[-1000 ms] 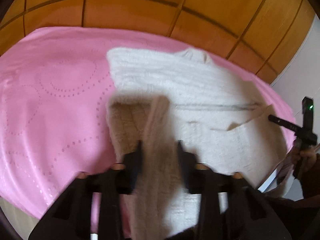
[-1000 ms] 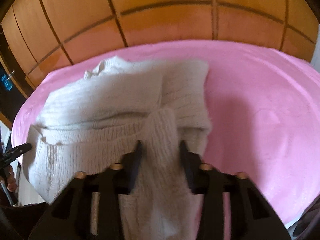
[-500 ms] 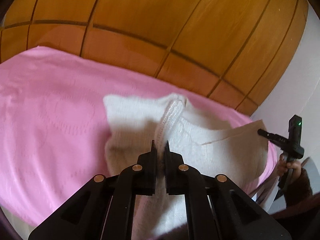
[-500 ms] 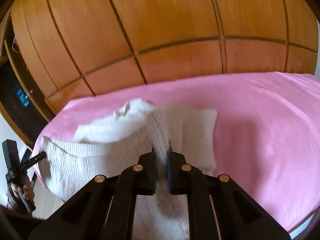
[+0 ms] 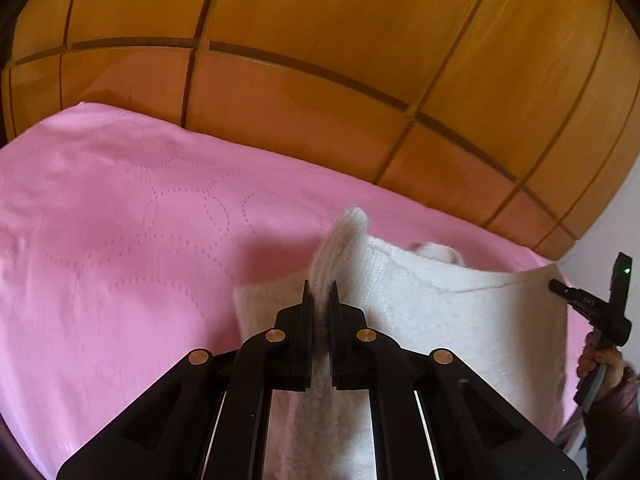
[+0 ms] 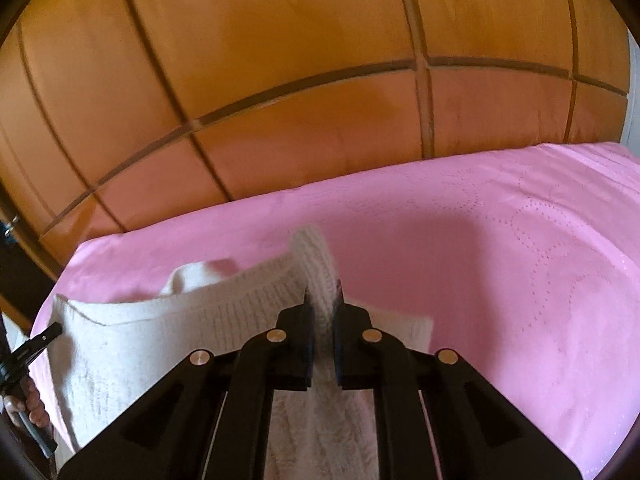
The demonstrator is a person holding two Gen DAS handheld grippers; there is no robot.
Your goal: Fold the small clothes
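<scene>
A cream knit sweater [image 5: 460, 312] lies partly lifted over the pink bedspread [image 5: 120, 240]. My left gripper [image 5: 319, 286] is shut on one corner of the sweater, and a tuft of knit sticks up past its tips. At the other corner my right gripper [image 6: 322, 295] is shut on the sweater [image 6: 180, 332] too. The held edge stretches taut between the two grippers. In the left wrist view the right gripper [image 5: 560, 290] shows at the far right, at the sweater's corner. The left gripper's tip [image 6: 50, 330] appears at the left edge of the right wrist view.
A wooden panelled headboard [image 5: 320, 80] rises behind the bed [image 6: 520, 240]. A person's hand [image 5: 600, 364] holds the right gripper's handle. Pink bedspread stretches wide to the left in the left wrist view and to the right in the right wrist view.
Both grippers closed on the sweater's corners, then lifted and carried the edge toward the headboard. The views tilted up, and less of the flat sweater shows now.
</scene>
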